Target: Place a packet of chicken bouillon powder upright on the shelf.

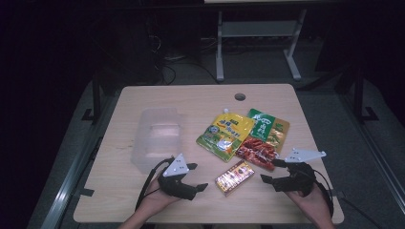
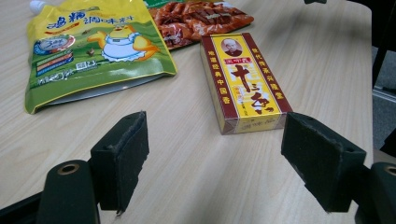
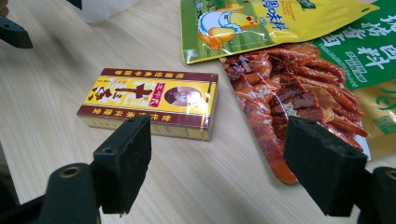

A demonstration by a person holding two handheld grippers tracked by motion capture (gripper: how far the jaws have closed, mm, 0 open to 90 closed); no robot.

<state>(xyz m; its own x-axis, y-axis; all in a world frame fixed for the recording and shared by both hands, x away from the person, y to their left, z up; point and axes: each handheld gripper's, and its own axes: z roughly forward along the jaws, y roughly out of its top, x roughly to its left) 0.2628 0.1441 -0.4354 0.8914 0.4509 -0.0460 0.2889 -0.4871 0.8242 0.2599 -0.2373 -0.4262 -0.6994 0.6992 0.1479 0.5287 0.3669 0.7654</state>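
Glossy cardboard box (image 2: 245,81), matt wooden table (image 1: 200,98)

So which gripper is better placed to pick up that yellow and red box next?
Probably the left gripper. Its open jaws face the yellow and red box end-on, so they could straddle its narrow width. The right gripper, also open, meets the box's long side, with the red snack pack close by.

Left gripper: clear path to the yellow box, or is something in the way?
Probably yes. The left gripper has its jaws open and empty, pointed at the yellow box, with bare table between them. The yellow pouch lies off to one side, clear of the box.
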